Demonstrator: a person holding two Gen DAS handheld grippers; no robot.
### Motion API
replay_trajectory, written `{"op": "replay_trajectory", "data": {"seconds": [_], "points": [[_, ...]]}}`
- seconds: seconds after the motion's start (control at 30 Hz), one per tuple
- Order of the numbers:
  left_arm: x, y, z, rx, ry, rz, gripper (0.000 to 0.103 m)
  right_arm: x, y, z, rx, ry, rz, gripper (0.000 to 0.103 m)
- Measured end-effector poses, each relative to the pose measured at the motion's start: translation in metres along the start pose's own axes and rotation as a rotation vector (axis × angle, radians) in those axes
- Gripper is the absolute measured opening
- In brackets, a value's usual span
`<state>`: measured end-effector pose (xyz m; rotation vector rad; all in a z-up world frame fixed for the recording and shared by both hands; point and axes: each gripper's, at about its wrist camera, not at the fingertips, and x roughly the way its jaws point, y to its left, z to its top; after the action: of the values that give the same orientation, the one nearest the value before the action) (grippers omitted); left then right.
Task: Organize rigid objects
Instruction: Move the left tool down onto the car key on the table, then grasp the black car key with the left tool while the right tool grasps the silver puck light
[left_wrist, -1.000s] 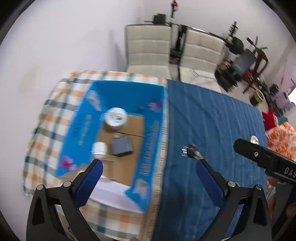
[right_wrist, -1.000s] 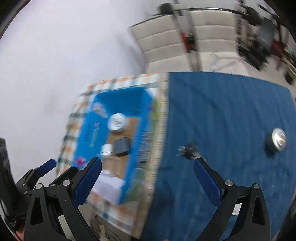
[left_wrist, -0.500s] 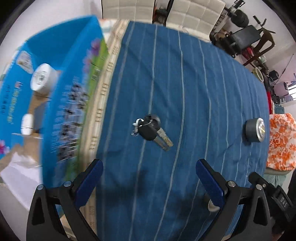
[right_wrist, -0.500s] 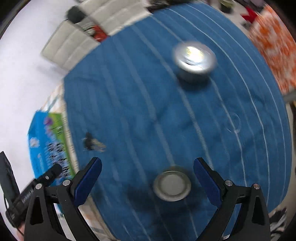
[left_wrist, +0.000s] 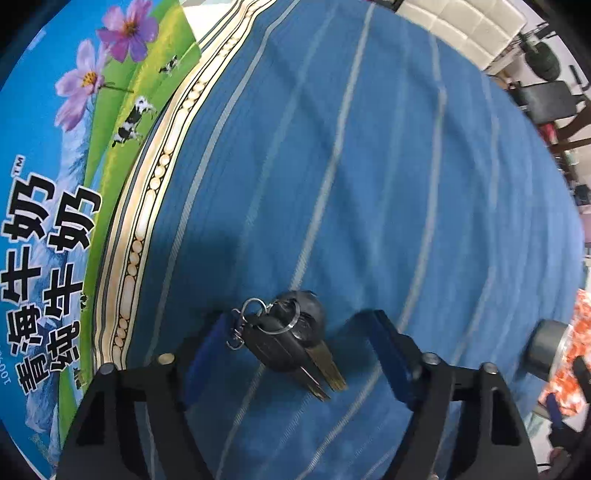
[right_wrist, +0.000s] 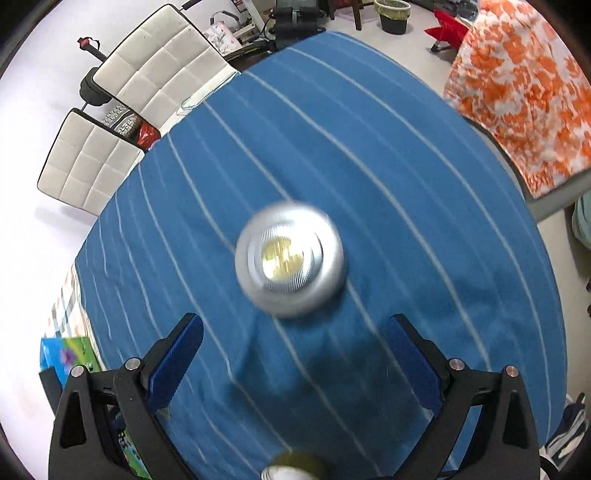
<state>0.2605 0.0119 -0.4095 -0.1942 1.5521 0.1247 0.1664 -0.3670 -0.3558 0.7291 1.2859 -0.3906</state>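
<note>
Matt black plastic keys (left_wrist: 291, 338) on woven cloth (left_wrist: 369, 184).

Looks like someone's home: white padded dining chairs (right_wrist: 155, 70) beyond the far edge of a desk under a blue striped cloth (right_wrist: 369, 147), waste bin (right_wrist: 393, 14) on the floor.

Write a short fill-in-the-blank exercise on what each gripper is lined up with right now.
1. Between the open fingers of the left gripper lies a bunch of ____.
2. The round silver puck light sits ahead of the ____ gripper.
3. The striped tablecloth is ____ in colour.
4. The milk carton box stands to the ____ of the left gripper.

Missing words: keys; right; blue; left
</note>
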Motion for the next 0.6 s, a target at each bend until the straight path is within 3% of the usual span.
{"op": "replay_trajectory", "data": {"seconds": [0.07,0.2,0.23,0.5,0.6], "points": [[-0.001,-0.003,-0.001,0.017,-0.030,0.026,0.069,0.004,0.004,0.012,-0.012,-0.001,-0.006,0.101],[-0.012,-0.010,-0.006,0.094,-0.098,0.026,0.029,0.013,0.007,0.028,-0.038,0.016,-0.015,0.101],[-0.013,-0.012,-0.009,0.128,-0.101,0.022,0.027,0.018,0.007,0.030,-0.048,0.025,-0.022,0.101],[-0.006,-0.056,-0.033,0.445,-0.079,0.037,0.027,0.046,0.017,0.041,-0.122,0.095,-0.062,0.101],[-0.003,-0.066,-0.038,0.470,-0.052,0.018,0.027,0.056,0.018,0.041,-0.134,0.118,-0.072,0.101]]}}
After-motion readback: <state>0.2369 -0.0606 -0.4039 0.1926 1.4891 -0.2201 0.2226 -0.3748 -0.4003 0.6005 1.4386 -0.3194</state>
